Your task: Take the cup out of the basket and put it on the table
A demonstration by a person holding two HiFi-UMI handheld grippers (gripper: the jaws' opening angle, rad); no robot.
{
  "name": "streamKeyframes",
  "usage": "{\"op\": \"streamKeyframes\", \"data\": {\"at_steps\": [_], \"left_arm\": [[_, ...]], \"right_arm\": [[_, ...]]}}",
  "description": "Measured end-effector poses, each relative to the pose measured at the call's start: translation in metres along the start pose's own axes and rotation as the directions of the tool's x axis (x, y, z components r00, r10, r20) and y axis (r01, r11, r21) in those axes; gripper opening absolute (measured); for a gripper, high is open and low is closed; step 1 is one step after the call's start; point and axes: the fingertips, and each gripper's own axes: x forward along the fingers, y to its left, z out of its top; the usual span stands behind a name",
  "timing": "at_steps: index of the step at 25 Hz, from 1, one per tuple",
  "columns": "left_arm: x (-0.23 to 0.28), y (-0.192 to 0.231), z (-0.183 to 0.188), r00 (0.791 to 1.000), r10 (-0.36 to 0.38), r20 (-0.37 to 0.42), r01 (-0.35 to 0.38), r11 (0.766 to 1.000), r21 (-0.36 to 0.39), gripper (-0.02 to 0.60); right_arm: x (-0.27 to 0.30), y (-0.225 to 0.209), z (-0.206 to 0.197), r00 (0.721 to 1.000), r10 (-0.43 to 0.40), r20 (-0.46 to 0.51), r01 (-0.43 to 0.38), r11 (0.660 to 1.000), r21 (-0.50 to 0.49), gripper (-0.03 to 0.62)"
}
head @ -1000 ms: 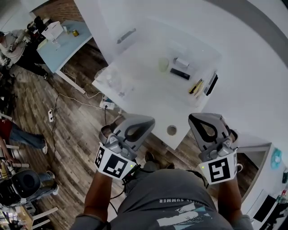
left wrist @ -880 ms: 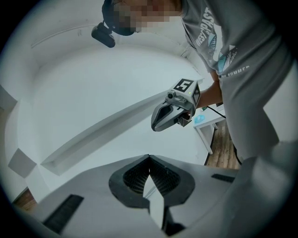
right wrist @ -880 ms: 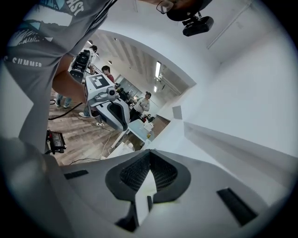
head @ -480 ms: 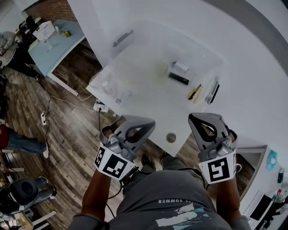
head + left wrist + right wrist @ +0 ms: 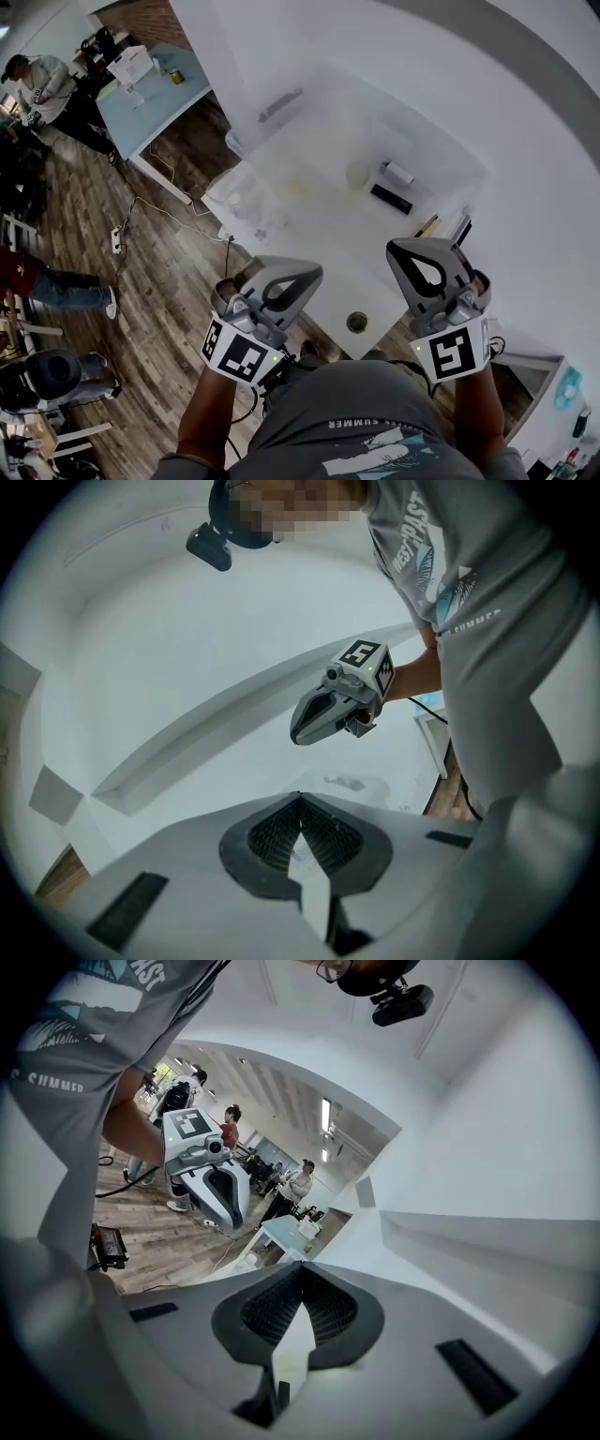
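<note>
Table (image 5: 309, 234) and cup (image 5: 358, 175) now lower in head view, nearer grippers; left gripper (image 5: 302, 277) and right gripper (image 5: 410, 251) jaws closed, empty.

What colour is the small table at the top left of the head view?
The small table is light blue, clearest in the head view.
</note>
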Motion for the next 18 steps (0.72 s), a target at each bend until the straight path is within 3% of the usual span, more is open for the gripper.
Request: {"op": "streamKeyframes", "data": {"at_steps": [7, 12, 18], "left_arm": [[0.041, -0.010, 0.006, 0.997, 0.042, -0.063, -0.041, 0.999, 0.015, 0.011], [0.040, -0.010, 0.009, 0.994, 0.040, -0.098, -0.039, 0.999, 0.019, 0.011], [0.046, 0.005, -0.008, 0.995, 0.055, -0.084, -0.054, 0.998, 0.008, 0.011]], "right_arm": [[-0.001, -0.029, -0.034, 0.996, 0.052, 0.067, -0.051, 0.999, -0.016, 0.011], [0.008, -0.041, -0.039, 0.994, 0.065, 0.090, -0.066, 0.998, 0.013, 0.011], [0.039, -0.060, -0.050, 0.995, 0.053, 0.083, -0.058, 0.997, 0.052, 0.011]]}}
